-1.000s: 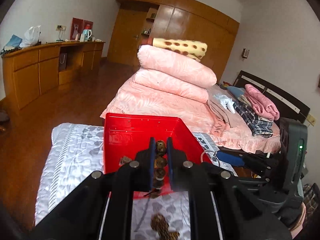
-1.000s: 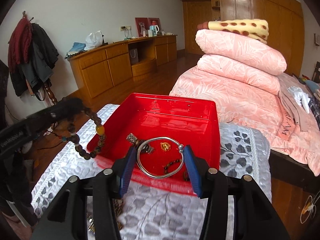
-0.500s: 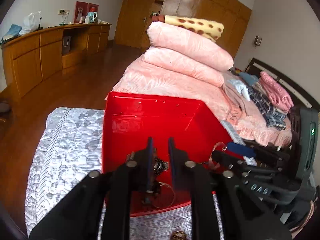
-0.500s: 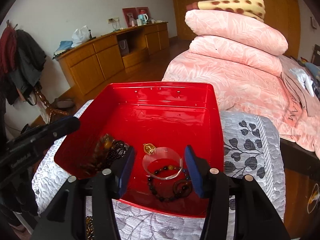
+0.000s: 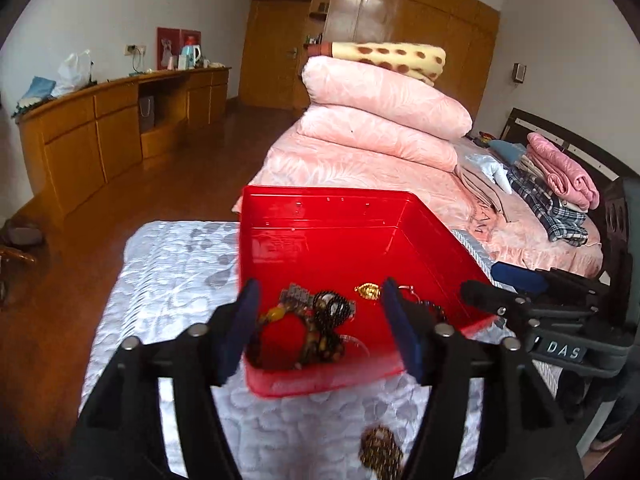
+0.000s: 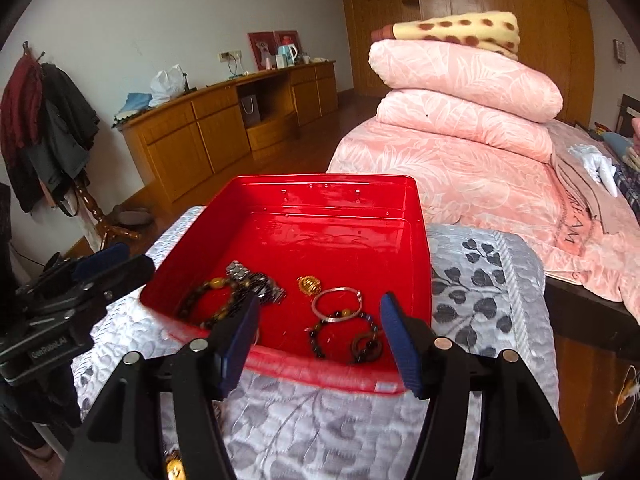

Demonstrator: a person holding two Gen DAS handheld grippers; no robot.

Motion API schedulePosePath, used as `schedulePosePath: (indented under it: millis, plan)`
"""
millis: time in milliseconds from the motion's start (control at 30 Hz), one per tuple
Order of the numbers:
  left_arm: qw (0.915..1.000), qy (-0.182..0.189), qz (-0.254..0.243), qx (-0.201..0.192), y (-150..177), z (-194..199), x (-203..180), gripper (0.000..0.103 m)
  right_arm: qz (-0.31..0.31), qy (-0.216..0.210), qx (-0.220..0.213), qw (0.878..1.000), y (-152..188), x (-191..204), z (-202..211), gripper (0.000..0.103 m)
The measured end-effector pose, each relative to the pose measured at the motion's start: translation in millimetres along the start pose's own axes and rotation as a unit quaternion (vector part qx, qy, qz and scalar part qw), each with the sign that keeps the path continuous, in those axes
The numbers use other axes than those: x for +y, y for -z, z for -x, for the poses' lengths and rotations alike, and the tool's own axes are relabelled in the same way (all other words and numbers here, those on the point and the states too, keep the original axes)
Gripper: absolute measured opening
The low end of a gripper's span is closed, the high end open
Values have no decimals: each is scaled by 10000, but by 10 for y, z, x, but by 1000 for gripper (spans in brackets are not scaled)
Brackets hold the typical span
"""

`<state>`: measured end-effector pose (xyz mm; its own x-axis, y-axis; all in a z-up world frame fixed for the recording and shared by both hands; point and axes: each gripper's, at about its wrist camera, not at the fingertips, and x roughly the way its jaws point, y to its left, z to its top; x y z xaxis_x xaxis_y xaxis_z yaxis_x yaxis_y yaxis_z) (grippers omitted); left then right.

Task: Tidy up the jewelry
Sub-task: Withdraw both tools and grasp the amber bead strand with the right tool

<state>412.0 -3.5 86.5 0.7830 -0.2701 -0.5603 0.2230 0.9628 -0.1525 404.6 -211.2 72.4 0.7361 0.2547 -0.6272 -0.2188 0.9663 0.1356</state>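
Note:
A red tray (image 5: 328, 196) (image 6: 320, 180) holds several pieces of jewelry. A brown bead bracelet (image 6: 208, 300) (image 5: 316, 332) lies at its near left by a metal link band (image 6: 256, 280). A gold pendant (image 6: 309, 285) (image 5: 368, 291), a silver bangle (image 6: 338, 304) and a dark bead bracelet (image 6: 348, 336) lie further right. My left gripper (image 5: 320, 296) hovers over the tray's near left corner, jaws opening, the pads touching nothing. My right gripper (image 6: 320, 308) hovers over the near right part, jaws also opening, holding nothing. Each gripper shows in the other's view: right gripper (image 5: 480, 296), left gripper (image 6: 112, 264).
The tray sits on a grey-white quilted cloth (image 5: 180, 280) over a low table. Loose gold-brown jewelry (image 5: 380, 448) (image 6: 174, 466) lies on the cloth near me. A pink bed (image 5: 360, 168) stands behind, wooden cabinets (image 6: 224, 128) along the left wall, a coat rack (image 6: 48, 128) far left.
The left gripper sank and opened, dropping the brown bead bracelet into the tray. The right gripper let go of the silver bangle, which now lies in the tray, and its jaws widened.

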Motion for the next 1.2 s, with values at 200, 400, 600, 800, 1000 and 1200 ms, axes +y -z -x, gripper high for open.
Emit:
schedulePosePath:
  millis: [200, 400, 600, 800, 1000, 1200]
  plan:
    - [9994, -235, -82, -254, 228, 435, 34, 93, -16, -152, -101, 9998, 290, 128, 278, 67]
    - [9979, -627, 115, -81, 528, 666, 282, 97, -28, -311, 40, 9995, 564, 278, 335, 75]
    - [9954, -939, 157, 60, 797, 784, 495, 97, 69, -438, 337, 9985, 795, 504, 207, 77]
    - [9942, -995, 215, 339, 1013, 782, 611, 97, 169, -434, 574, 9973, 930, 680, 33, 76]
    - [9938, -968, 302, 456, 1125, 787, 636, 97, 214, -373, 720, 9965, 978, 782, -97, 68]
    - [9934, -944, 406, 502, 1200, 819, 675, 97, 267, -315, 824, 9957, 1003, 845, -201, 60]
